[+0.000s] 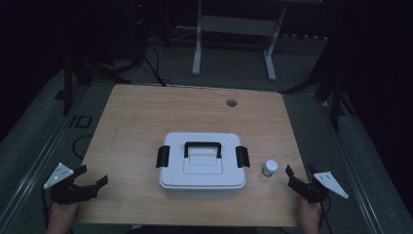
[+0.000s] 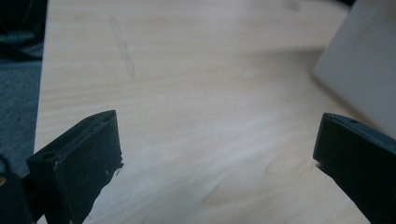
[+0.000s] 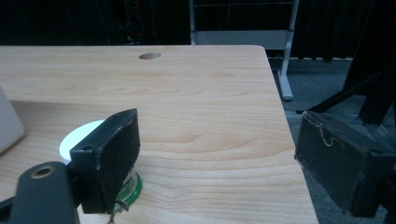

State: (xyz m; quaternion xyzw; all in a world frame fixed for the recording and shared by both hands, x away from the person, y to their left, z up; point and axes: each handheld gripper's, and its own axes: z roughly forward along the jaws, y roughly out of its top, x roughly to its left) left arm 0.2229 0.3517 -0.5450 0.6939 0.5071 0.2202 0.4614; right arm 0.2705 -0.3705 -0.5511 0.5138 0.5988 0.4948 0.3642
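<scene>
A: How much room on the counter (image 1: 136, 117)?
B: Its far half lies bare. The closed white box (image 1: 202, 165) with a black handle sits near the front edge; a small white-capped jar (image 1: 269, 168) stands just beside its right.
A: And the grippers?
B: Left gripper (image 1: 90, 183) and right gripper (image 1: 298, 176) sit at the front corners, jaws wide, holding nothing.

Light wood table (image 1: 146, 122); round grommet hole (image 1: 231, 103) near far edge. Grey carpet floor (image 1: 302, 53) around table. White metal frame legs (image 1: 197, 53) beyond far edge. Black cables (image 1: 155, 66) on floor, far left. Dark stand legs (image 1: 336, 97) at right.
</scene>
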